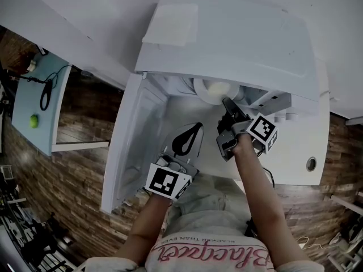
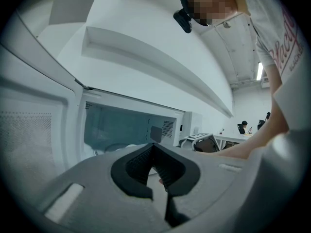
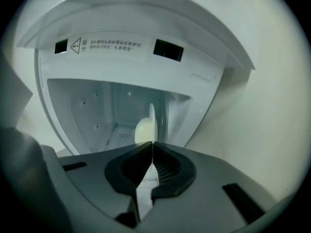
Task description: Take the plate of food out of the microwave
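The white microwave (image 1: pixel 238 38) stands with its door (image 1: pixel 136 135) swung open to the left. Inside, a white plate (image 1: pixel 201 90) carries a pale round piece of food (image 1: pixel 218 88). My right gripper (image 1: pixel 227 102) reaches into the cavity, shut on the plate's near rim. In the right gripper view the plate (image 3: pixel 152 115) shows edge-on, its rim pinched between the jaws of the right gripper (image 3: pixel 152 147), and the food (image 3: pixel 142 130) sits just left of it. My left gripper (image 1: pixel 195 128) hangs lower, in front of the opening, shut with nothing in it; the left gripper (image 2: pixel 154 147) faces the cavity (image 2: pixel 126 127).
The open door (image 2: pixel 29 130) stands close on the left gripper's left. A pale blue table (image 1: pixel 28 103) at far left holds a green ball (image 1: pixel 34 120) and a black cable (image 1: pixel 45 95). The floor is wood. People sit at a desk (image 2: pixel 243 126) far off.
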Motion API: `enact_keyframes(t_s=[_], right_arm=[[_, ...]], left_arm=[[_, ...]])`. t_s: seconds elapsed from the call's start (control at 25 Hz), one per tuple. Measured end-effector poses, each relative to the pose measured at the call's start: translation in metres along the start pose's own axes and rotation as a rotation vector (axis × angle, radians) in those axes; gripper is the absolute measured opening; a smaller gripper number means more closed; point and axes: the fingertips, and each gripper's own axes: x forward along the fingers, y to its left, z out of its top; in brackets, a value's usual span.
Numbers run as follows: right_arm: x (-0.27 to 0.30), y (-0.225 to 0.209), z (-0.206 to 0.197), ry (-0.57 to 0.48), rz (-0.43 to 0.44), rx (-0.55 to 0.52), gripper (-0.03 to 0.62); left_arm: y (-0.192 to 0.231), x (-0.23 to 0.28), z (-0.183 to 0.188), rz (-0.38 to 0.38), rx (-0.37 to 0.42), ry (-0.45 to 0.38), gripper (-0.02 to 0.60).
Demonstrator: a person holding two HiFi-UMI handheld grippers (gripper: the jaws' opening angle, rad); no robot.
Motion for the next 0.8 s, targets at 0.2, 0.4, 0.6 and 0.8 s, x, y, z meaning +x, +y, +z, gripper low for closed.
enact_keyframes(t_s=[0.2,0.4,0.6,0.8], right_arm=[[-0.006,-0.005,-0.002,-0.002,0.079,0.058,0.017],[-0.019,-0.003,-0.003,-0.011,0.118,0.040,0.017],[-0.020,-0.001,-0.003,-0.017,0.140,0.031,0.017],[-0.027,-0.003,-0.003,-0.026,0.151,0.040,0.018]], left_arm=[[-0.004,-0.003,-0.006,-0.013,0.012,0.008,0.005],[-0.014,-0.008,-0.010,-0.022,0.014,0.016,0.005],[-0.012,-0.005,-0.010,-0.028,0.010,0.016,0.005],[-0.017,-0.006,-0.012,-0.037,0.015,0.016,0.005]])
